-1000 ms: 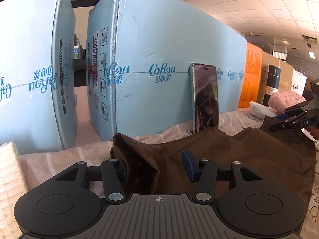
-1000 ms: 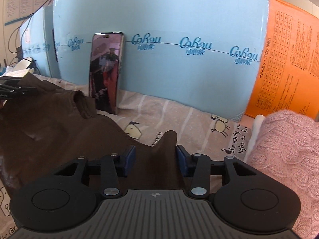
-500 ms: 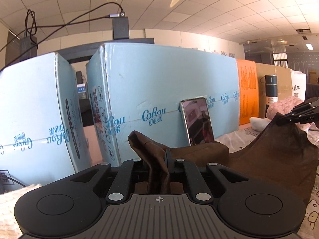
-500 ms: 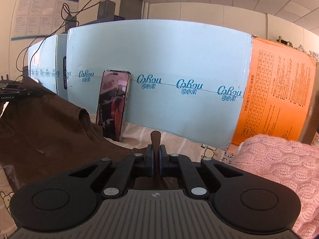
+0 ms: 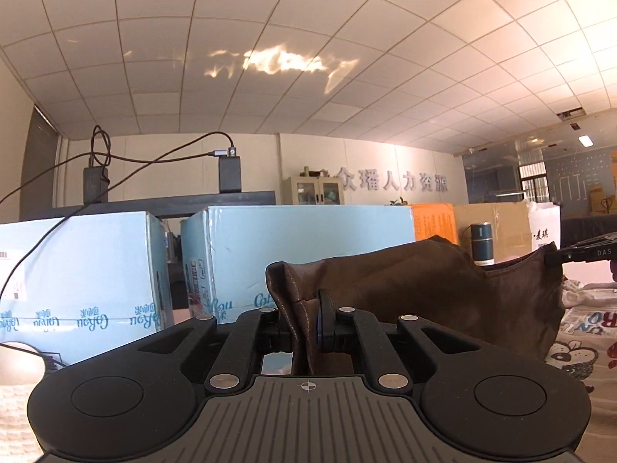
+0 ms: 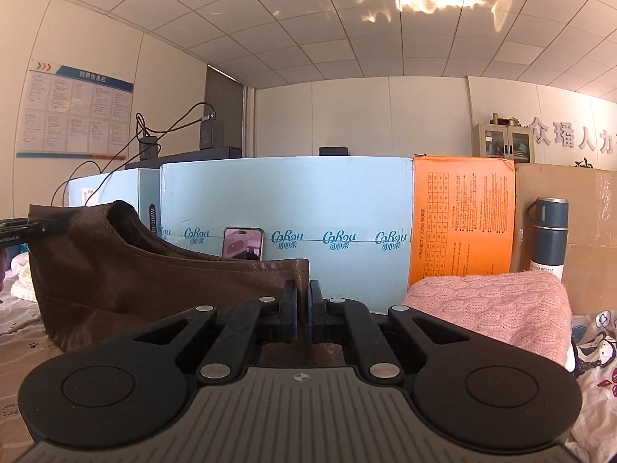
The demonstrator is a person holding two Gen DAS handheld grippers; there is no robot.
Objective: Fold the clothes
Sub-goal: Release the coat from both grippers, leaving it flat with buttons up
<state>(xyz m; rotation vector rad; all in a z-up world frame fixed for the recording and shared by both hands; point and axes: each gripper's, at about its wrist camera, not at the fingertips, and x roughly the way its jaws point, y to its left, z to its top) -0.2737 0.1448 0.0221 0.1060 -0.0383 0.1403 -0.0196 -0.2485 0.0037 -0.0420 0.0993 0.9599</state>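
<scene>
A brown garment (image 5: 424,285) hangs stretched between my two grippers, lifted off the patterned bedsheet (image 5: 586,332). My left gripper (image 5: 308,308) is shut on a bunched corner of it. At the right edge of the left wrist view the right gripper (image 5: 578,254) shows pinching the other corner. In the right wrist view my right gripper (image 6: 302,293) is shut on the brown garment's (image 6: 154,281) edge, and the left gripper (image 6: 23,227) shows at the far left holding the opposite corner. The cloth sags between them, its lower part resting on the sheet.
Light blue cartons (image 6: 285,196) form a wall behind, with a phone (image 6: 243,243) leaning on one. An orange box (image 6: 462,216), a brown carton and a dark flask (image 6: 549,231) stand to the right. A folded pink knit (image 6: 489,308) lies near the right gripper.
Both grippers closed on the brown garment's corners and then pulled back and up, raising and spreading the cloth. The cartons and phone now look farther away.
</scene>
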